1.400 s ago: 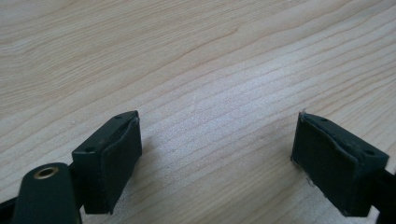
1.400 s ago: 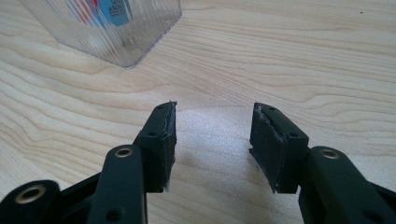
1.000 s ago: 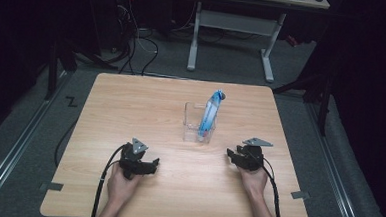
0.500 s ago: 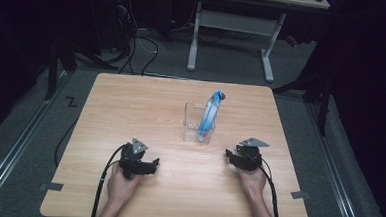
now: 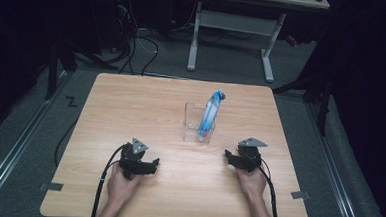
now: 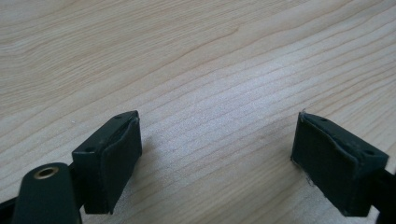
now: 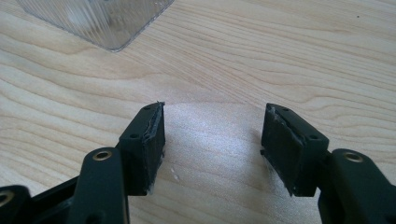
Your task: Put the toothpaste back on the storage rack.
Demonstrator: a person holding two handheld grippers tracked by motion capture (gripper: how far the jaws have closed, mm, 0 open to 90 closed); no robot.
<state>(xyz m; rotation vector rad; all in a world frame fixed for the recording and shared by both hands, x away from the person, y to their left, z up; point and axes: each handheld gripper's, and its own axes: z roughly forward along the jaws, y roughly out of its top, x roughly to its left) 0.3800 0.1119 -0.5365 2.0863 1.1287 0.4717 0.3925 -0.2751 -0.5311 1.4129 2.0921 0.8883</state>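
Toothbrush (image 5: 210, 113) in the clear holder (image 5: 196, 122) looks light and stiff; its handle suits both empty, wide-open grippers (image 5: 148, 165) (image 5: 229, 156).

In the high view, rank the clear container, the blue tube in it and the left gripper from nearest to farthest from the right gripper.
1. Clear container: ahead and left of the right gripper, mid-table.
2. Blue tube: standing tilted in that container; its base is about as near as the container, too close to call.
3. Left gripper: farthest, across the near edge on the person's left.
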